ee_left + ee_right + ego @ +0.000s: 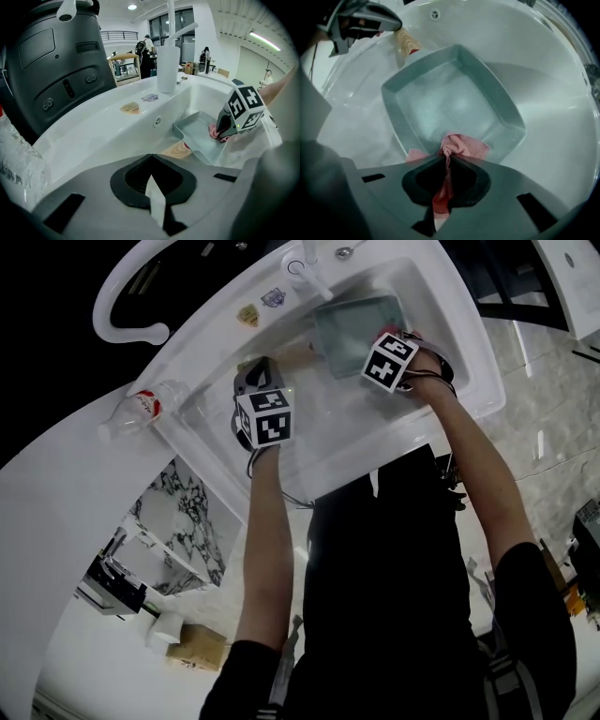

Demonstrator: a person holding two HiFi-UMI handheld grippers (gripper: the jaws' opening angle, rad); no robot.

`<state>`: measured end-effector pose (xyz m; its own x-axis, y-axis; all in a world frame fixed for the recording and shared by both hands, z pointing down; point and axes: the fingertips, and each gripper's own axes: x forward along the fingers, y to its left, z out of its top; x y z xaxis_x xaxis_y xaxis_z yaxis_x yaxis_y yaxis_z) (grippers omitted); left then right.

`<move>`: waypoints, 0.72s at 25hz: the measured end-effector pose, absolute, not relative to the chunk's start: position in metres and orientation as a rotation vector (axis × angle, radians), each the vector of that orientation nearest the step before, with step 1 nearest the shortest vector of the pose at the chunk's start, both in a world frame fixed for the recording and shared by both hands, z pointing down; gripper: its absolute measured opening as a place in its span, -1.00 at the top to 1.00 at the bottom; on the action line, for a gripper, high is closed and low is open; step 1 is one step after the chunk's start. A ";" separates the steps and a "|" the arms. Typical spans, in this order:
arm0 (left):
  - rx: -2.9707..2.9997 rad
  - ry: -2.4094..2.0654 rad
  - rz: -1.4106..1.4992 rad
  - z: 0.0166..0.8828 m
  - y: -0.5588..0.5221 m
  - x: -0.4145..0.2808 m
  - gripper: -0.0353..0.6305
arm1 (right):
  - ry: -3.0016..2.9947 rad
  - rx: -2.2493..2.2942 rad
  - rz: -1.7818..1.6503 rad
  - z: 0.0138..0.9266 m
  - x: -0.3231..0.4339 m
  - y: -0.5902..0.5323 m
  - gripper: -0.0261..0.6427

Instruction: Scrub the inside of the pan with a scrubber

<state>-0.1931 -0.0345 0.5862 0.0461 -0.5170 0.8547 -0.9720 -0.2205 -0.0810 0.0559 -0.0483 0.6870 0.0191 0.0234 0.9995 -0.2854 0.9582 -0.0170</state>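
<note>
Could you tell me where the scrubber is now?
In the right gripper view, the scrubber is pinched in the right gripper at the near rim of the pan.

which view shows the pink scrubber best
The right gripper view: the scrubber sits close and central, pinched in the right gripper at the pan. The left gripper view shows only a small pink bit; in the head view the gripper hides it.
</note>
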 end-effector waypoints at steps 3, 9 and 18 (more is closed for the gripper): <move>1.787 -1.502 1.094 0.586 -0.035 -0.193 0.79 | -1.566 0.223 0.353 0.685 0.050 -0.046 0.82; 1.789 -1.505 1.093 0.587 -0.035 -0.193 0.80 | -1.685 0.226 0.538 0.678 0.016 -0.037 0.82; 1.796 -1.513 1.092 0.587 -0.035 -0.193 0.79 | -1.921 0.122 0.550 0.667 -0.045 -0.020 0.82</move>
